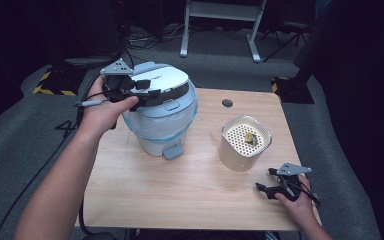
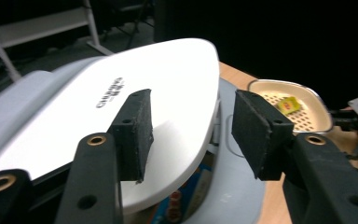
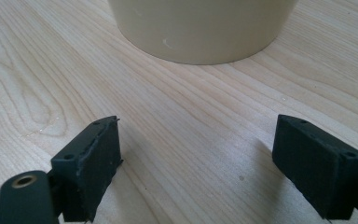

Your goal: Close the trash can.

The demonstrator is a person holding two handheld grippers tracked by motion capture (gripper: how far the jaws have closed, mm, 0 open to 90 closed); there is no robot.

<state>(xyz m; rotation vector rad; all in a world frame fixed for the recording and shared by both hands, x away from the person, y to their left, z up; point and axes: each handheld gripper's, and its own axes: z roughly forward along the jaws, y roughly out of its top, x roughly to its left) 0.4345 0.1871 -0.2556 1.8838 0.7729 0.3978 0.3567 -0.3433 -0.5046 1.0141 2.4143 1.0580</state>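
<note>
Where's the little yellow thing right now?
In the high view, the small yellow piece lies on the perforated top of the cream container, right side of the table, just beyond the right gripper.

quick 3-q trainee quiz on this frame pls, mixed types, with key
1. True or false: the left gripper has its pads clamped on the white bin lid.
2. What lies on the perforated insert of the cream container? A) a small yellow piece B) a spoon C) nothing
3. Where is the right gripper: over the bin, or low over the wooden table near the cream container?

Key: 1 false, the jaws stand apart over the lid's edge. 2 A. 3 low over the table, jaws open, holding nothing.
</note>
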